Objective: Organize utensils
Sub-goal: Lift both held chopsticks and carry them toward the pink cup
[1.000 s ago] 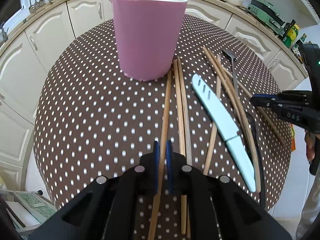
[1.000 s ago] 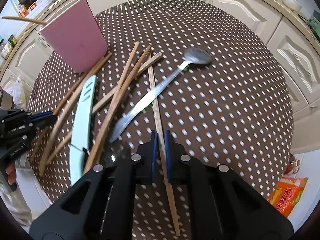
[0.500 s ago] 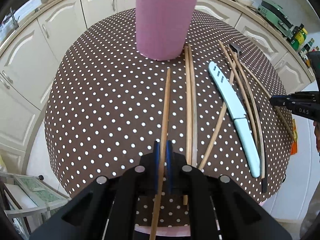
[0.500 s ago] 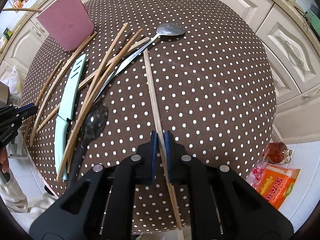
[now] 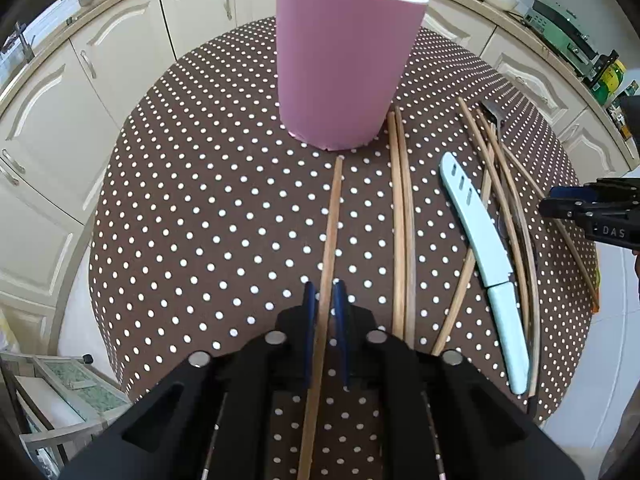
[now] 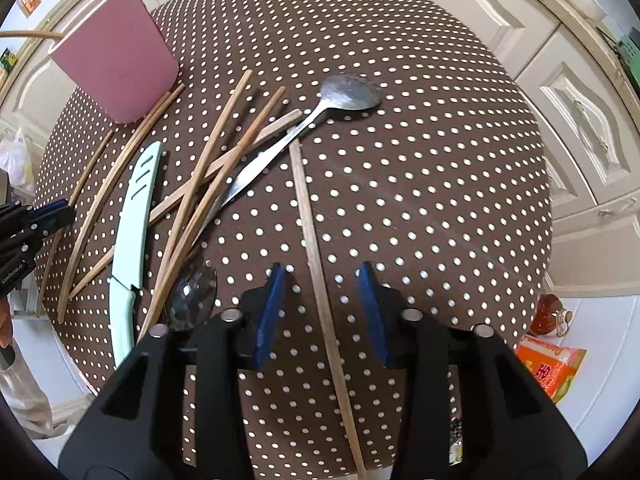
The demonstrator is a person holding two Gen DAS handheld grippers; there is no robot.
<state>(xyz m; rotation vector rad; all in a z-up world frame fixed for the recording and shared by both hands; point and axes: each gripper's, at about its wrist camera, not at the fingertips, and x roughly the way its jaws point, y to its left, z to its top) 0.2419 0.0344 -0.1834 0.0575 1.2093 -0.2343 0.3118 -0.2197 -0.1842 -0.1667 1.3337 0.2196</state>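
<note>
1. The left gripper [image 5: 325, 292] is clamping its two blue fingers [image 5: 308, 300] on a thin wooden chopstick [image 5: 334, 208], which is passing between them.
2. The far tip of this held chopstick is pointing toward the tall pink cylindrical cup [image 5: 344, 64] and is ending just before its base.
3. The pink cup is standing upright on the round table with a brown cloth with white dots [image 5: 192, 208], and two wooden sticks are leaning inside it.
4. The right gripper [image 6: 322, 276] is standing with its blue fingers [image 6: 272, 292] apart; its jaws have just been opening.
5. A second long wooden chopstick [image 6: 308, 224] is lying on the cloth between these open fingers, and the pads are not pressing on it.
6. The far end of this chopstick is lying near the handle of a shiny metal spoon [image 6: 348, 92].
7. A pale mint-green knife in a sheath [image 6: 134, 220] is lying to the left, beside a loose crossing pile of wooden chopsticks [image 6: 216, 160].
8. A dark spoon [image 6: 192, 292] is lying near the table edge, partly under those sticks.
9. An orange packet [image 6: 548, 364] is lying on the floor beyond the table.
</note>
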